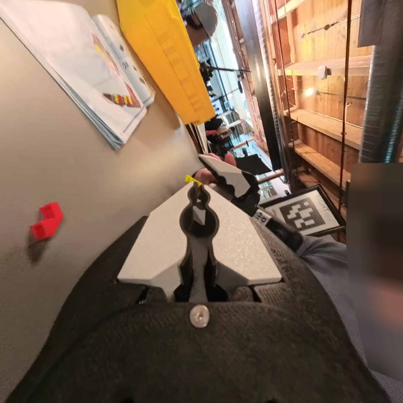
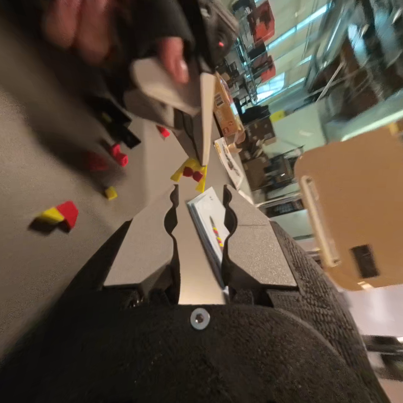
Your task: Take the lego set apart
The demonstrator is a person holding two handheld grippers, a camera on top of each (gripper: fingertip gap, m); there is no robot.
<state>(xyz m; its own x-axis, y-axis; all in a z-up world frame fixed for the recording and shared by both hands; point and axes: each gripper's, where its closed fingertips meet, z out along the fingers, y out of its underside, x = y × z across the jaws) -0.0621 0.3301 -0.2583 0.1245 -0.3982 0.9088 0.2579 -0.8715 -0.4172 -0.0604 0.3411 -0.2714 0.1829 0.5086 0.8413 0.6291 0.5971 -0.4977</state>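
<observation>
The left gripper [image 1: 197,187], seen in its own wrist view, has its two grey fingers pressed together on a thin yellow plastic lego piece [image 1: 192,180] that pokes out beyond the tips. In the right wrist view that piece shows as a flat yellow plate carrying two small red bricks [image 2: 190,173] (blurred, so the stud count cannot be told), pinched at its top edge and held above the table.

The right gripper [image 2: 200,187] stands with its grey fingers spread apart and nothing between them; its tips sit just below the yellow-and-red lego cluster without touching it.

Loose parts lie scattered on the beige table [image 2: 43,174]: a joined red and yellow wedge pair [image 2: 60,214], a small yellow brick [image 2: 111,193], a red stubby piece [image 2: 119,155] and another red bit [image 2: 164,131] near a black lego slab [image 2: 124,128]. In the left wrist view a red L-shaped brick [image 1: 46,221] lies alone, well apart from the gripper. An open paper instruction booklet [image 1: 87,72] rests flat beside a yellow plastic bin [image 1: 165,56].
</observation>
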